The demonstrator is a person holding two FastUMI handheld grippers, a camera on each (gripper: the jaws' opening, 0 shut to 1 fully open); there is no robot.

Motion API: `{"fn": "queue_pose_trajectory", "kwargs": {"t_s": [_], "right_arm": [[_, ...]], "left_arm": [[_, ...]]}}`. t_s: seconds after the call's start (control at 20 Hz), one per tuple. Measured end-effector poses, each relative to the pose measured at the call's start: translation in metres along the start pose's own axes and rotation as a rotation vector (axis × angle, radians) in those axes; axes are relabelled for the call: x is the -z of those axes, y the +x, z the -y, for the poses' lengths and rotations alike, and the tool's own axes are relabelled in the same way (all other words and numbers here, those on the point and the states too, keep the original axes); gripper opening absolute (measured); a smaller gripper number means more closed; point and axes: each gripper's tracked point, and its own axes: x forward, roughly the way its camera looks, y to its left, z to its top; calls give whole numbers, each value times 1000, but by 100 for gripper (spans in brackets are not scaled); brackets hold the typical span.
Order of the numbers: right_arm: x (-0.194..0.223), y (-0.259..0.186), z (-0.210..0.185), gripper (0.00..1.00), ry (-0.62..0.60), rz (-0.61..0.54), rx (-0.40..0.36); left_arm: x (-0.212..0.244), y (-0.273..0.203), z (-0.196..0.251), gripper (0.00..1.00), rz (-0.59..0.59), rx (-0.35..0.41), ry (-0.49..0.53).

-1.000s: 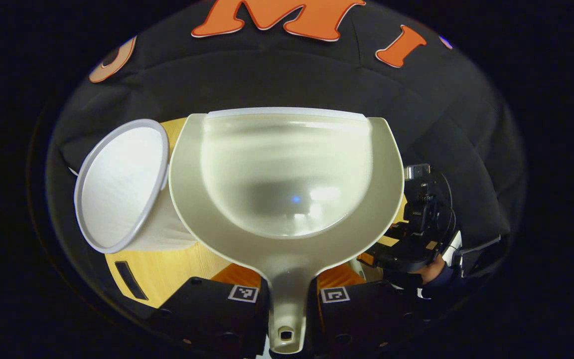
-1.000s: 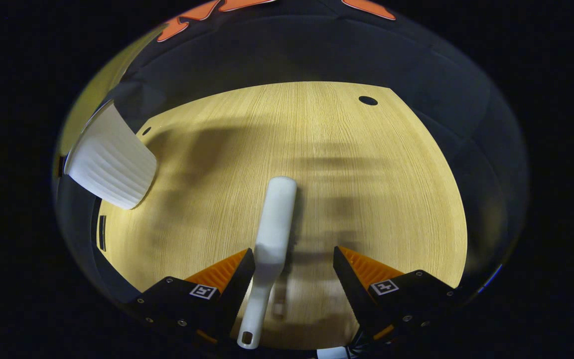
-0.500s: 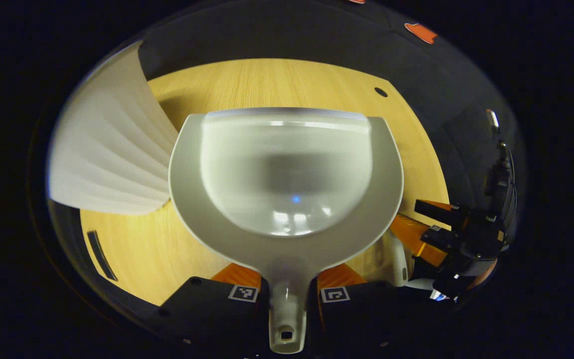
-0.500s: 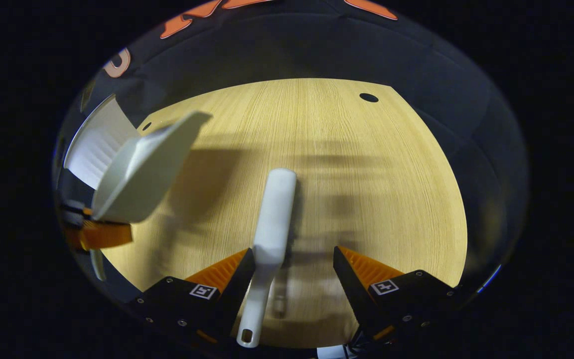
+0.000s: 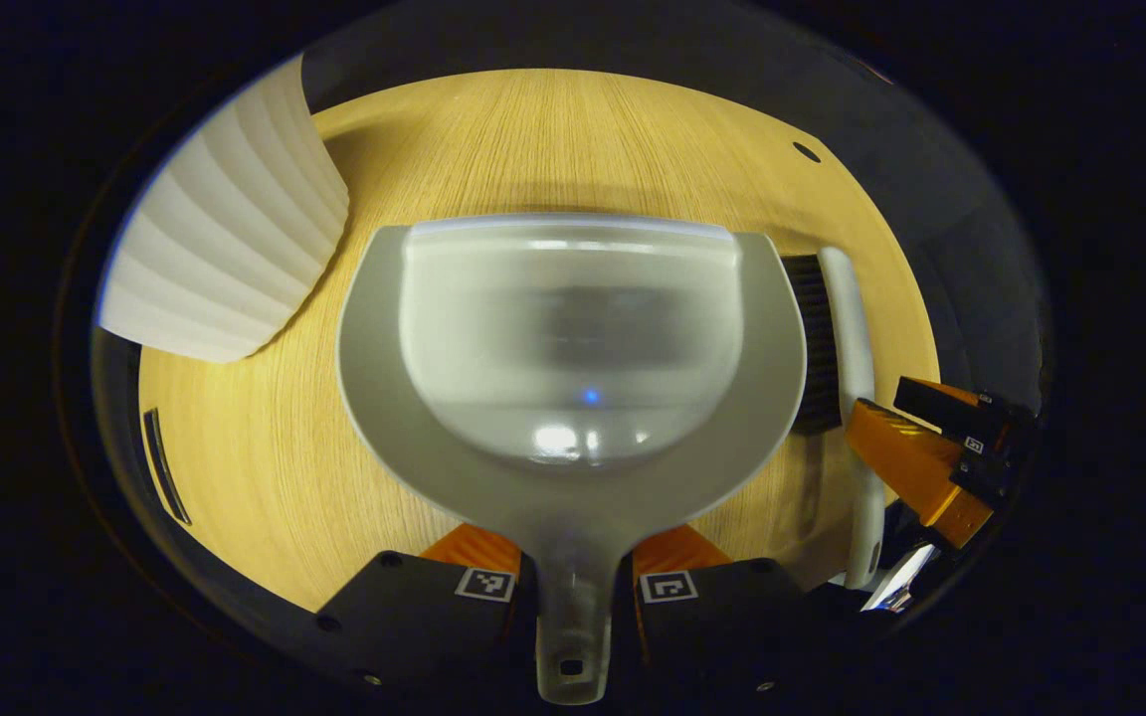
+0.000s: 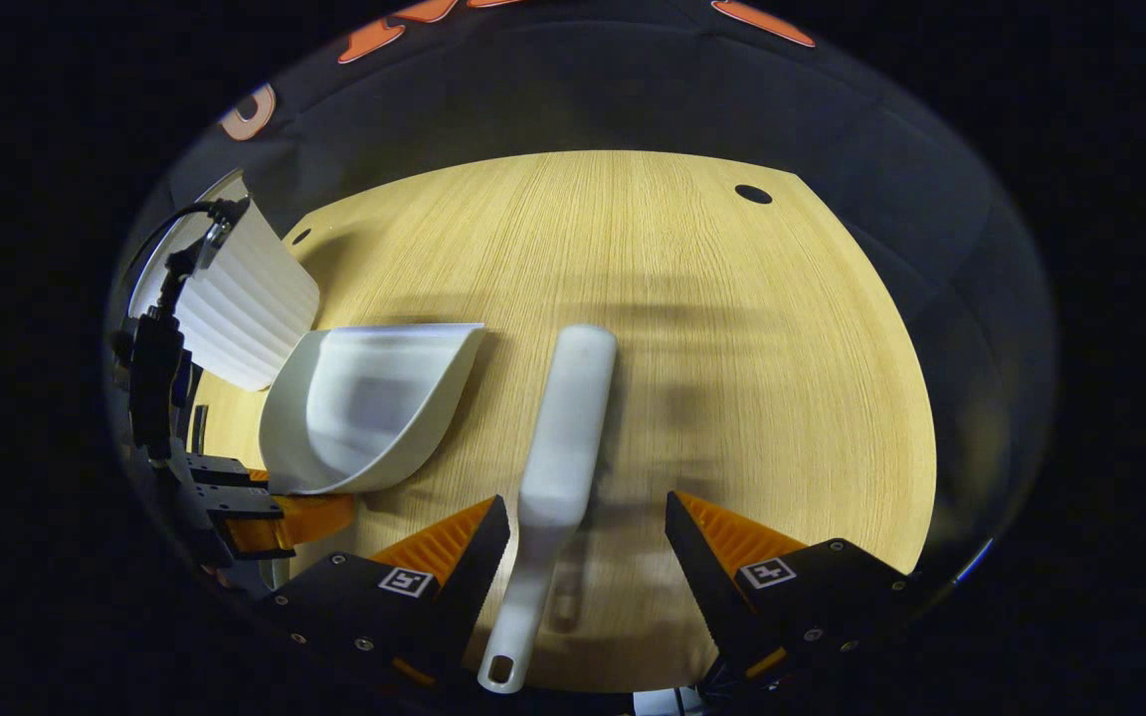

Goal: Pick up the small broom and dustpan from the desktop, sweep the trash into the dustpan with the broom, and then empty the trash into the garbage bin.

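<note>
Dustpan [image 5: 573, 348] dominated the left gripper view, its smooth, glossy off-white scoop hiding much of the wood-grain desk [image 5: 265, 447]. The left gripper [image 5: 573, 582] pinched the pan's thin handle between both fingers. A ribbed white bin [image 5: 225, 259] stood upper left, its top cut off. At right, the broom [image 5: 852, 348] lay along the pan's rim with dark bristles towards it, its handle end partly hidden by the right gripper [image 5: 931, 447]. Square coded markers sat on the fingers; no readable writing.

In the right gripper view, the right gripper [image 6: 588, 542] was spread wide, and the broom's [image 6: 558, 467] matte white back lay between the fingers, touching the left one only. The dustpan [image 6: 364, 408] rested just left of it on the desk [image 6: 732, 348], the bin [image 6: 245, 298] behind it half hidden by the left gripper [image 6: 235, 507].
</note>
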Motion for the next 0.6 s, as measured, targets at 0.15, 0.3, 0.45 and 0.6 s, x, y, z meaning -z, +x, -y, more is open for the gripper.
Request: {"fn": "queue_pose_trajectory", "kwargs": {"t_s": [0.15, 0.3, 0.45, 0.6], "right_arm": [[0, 1, -1, 96, -4, -4, -2], [2, 1, -2, 96, -3, -6, -3], [0, 1, -2, 96, -1, 4, -8], [-1, -3, 0, 96, 5, 15, -9]], "left_arm": [[5, 9, 0, 31, -13, -35, -16], [5, 10, -1, 32, -27, -49, 10], [1, 7, 4, 37, 12, -36, 38], [-10, -15, -5, 65, 46, -51, 109]]}}
